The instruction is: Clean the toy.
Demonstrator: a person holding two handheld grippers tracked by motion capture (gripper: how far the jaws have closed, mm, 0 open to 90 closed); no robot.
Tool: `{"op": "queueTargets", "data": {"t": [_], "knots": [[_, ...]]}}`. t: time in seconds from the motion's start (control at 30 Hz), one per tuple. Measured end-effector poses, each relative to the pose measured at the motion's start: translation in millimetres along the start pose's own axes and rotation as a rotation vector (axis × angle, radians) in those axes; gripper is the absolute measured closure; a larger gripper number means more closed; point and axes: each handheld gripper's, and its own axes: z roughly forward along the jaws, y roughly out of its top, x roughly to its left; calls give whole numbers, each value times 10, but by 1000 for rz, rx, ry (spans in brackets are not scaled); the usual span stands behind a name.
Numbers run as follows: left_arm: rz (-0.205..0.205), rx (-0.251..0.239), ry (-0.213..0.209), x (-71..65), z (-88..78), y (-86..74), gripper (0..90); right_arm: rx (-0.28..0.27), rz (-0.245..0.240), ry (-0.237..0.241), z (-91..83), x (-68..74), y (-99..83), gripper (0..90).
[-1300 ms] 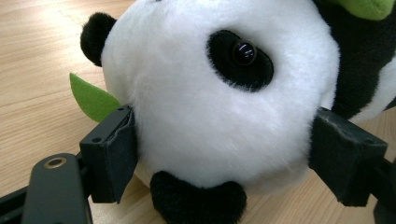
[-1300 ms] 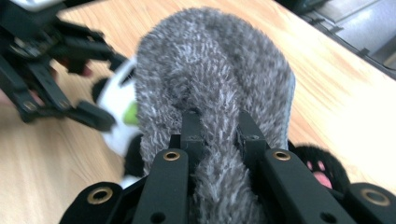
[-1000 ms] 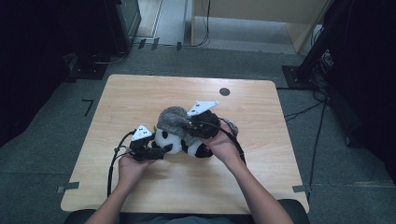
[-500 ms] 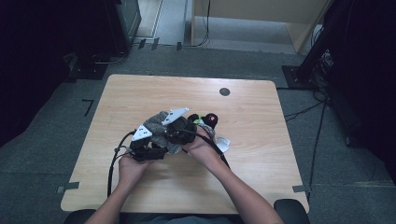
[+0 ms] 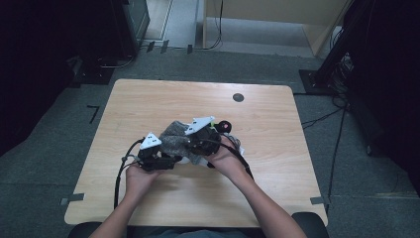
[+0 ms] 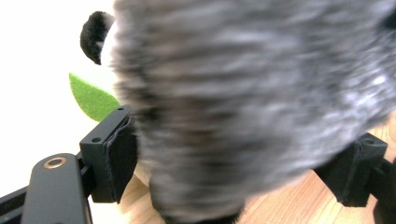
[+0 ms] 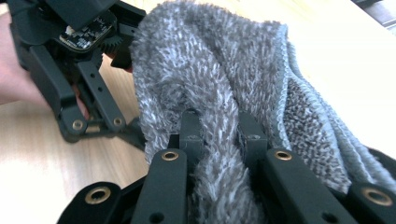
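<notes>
- Right gripper view: the right gripper's (image 7: 219, 123) jaws are clenched on a fold of the grey fuzzy cloth (image 7: 210, 60), pinched tight between them.
- Left gripper view: the left gripper's (image 6: 238, 158) jaws stand wide on either side of the plush panda (image 6: 92, 37), pads against it, seemingly grasping its body.
- Just changed: a second ago the cloth was lifted above the panda; now it has come down over the panda, so only a black ear peeks out beside it.
- That suggests the covering step is nearly done; the cloth needs tugging further down the panda.
- Panda and cloth sit mid-table (image 5: 148, 99).
- Count: one panda, one cloth, one green felt leaf (image 6: 91, 99) beside the panda, two grippers.
</notes>
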Motion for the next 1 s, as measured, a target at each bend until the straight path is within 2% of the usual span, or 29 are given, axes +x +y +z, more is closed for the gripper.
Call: {"op": "queueTargets", "data": {"t": [0.1,0.33,0.37,0.53,0.63,0.83,1.0], "knots": [[-4,0,-1,4,1,4,174,-32,34,3,-136,-79,-76,774],[-10,0,-5,16,2,10,175,-54,54,-1,-324,-179,-163,775],[-11,0,-6,18,3,10,175,-64,71,-2,-376,-215,-199,774],[-11,0,-7,21,4,13,175,-80,95,-27,-480,-295,-249,774],[2,5,0,9,5,14,174,-98,118,-35,-557,-356,-278,775],[16,14,6,-2,4,13,174,-146,136,-22,-667,-375,-269,776],[18,17,8,-6,3,13,174,-167,136,-46,-821,-381,-275,776]]}}
